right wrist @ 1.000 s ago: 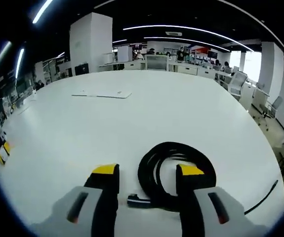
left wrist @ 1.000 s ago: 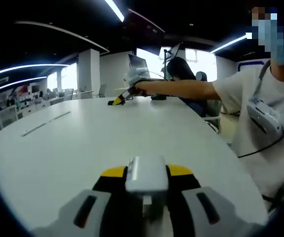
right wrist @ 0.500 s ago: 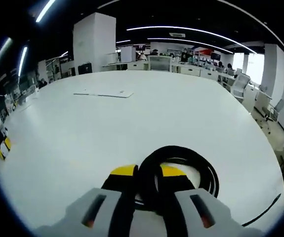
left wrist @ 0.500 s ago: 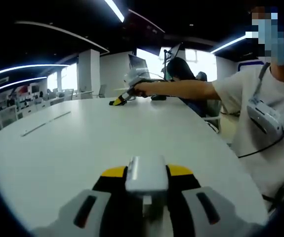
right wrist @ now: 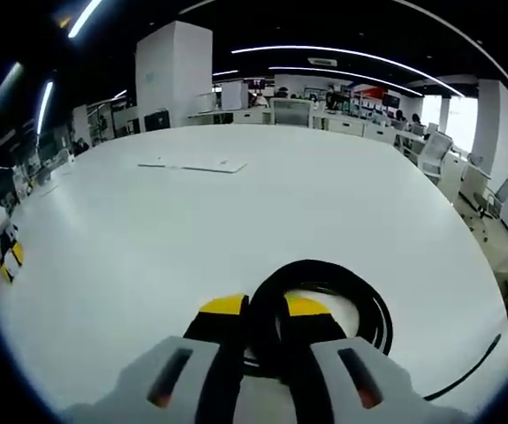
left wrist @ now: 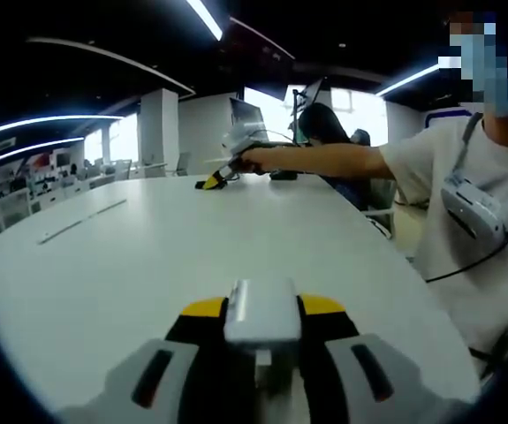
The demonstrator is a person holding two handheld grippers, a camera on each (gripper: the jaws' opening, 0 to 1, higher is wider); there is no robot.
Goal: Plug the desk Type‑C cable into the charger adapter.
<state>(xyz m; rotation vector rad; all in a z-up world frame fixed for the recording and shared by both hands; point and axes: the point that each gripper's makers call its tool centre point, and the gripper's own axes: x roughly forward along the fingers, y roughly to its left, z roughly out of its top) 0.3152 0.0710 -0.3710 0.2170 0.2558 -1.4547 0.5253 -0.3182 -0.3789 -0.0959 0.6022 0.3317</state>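
Observation:
In the left gripper view my left gripper is shut on a white charger adapter, held just above the white table. Far across the table a person's outstretched arm holds my right gripper low over the tabletop. In the right gripper view my right gripper is shut on the coiled black Type-C cable, pinching the near side of the coil between its yellow-tipped jaws. The cable's plug end is hidden behind the jaws. A loose black tail of cable trails off to the right.
The person stands at the right edge of the table. A flat white strip lies farther out on the tabletop. My left gripper shows at the far left rim. Office chairs and desks stand beyond the table.
The right gripper went from open around the cable coil to shut on it, and has since stayed put with a slight camera shift. The left gripper with the adapter has not moved.

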